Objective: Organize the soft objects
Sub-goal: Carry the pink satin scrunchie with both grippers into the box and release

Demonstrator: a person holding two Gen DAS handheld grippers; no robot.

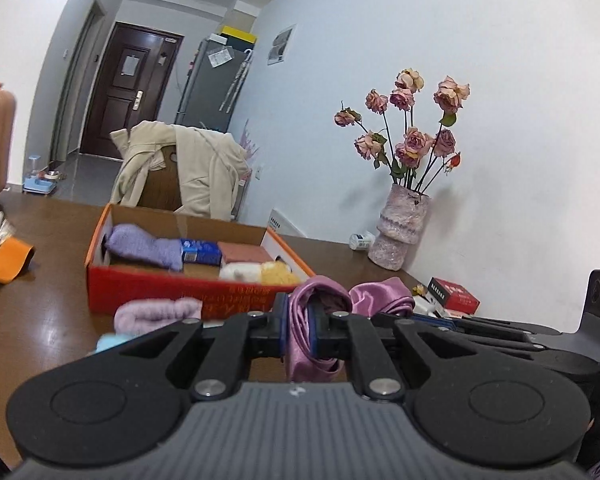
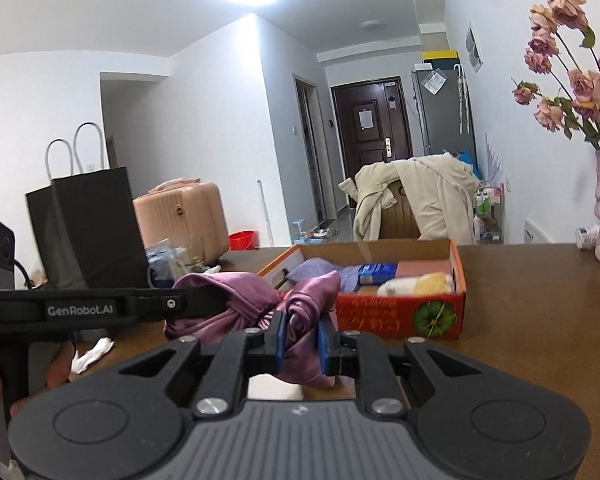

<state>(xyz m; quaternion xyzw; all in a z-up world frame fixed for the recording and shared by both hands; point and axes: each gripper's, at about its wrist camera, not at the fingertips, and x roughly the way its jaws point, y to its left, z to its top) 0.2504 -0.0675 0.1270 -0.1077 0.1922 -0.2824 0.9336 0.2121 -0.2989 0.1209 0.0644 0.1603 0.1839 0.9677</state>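
A shiny purple satin cloth (image 1: 320, 312) is held above the brown table by both grippers. My left gripper (image 1: 298, 330) is shut on one end of it. My right gripper (image 2: 302, 340) is shut on the other end of the cloth (image 2: 300, 312). The left gripper also shows from the side in the right wrist view (image 2: 224, 300). Behind the cloth stands an open red cardboard box (image 1: 180, 292) holding a lilac knit piece (image 1: 144, 246), a blue packet, a pink folded cloth and white and yellow soft items. The box also shows in the right wrist view (image 2: 400, 316).
A pink fluffy item (image 1: 156, 312) lies in front of the box. A vase of dried roses (image 1: 400, 228) stands at the wall, with a red carton (image 1: 454, 294) near it. An orange cloth (image 1: 4, 264) lies left. A black paper bag (image 2: 88, 232) stands on the left.
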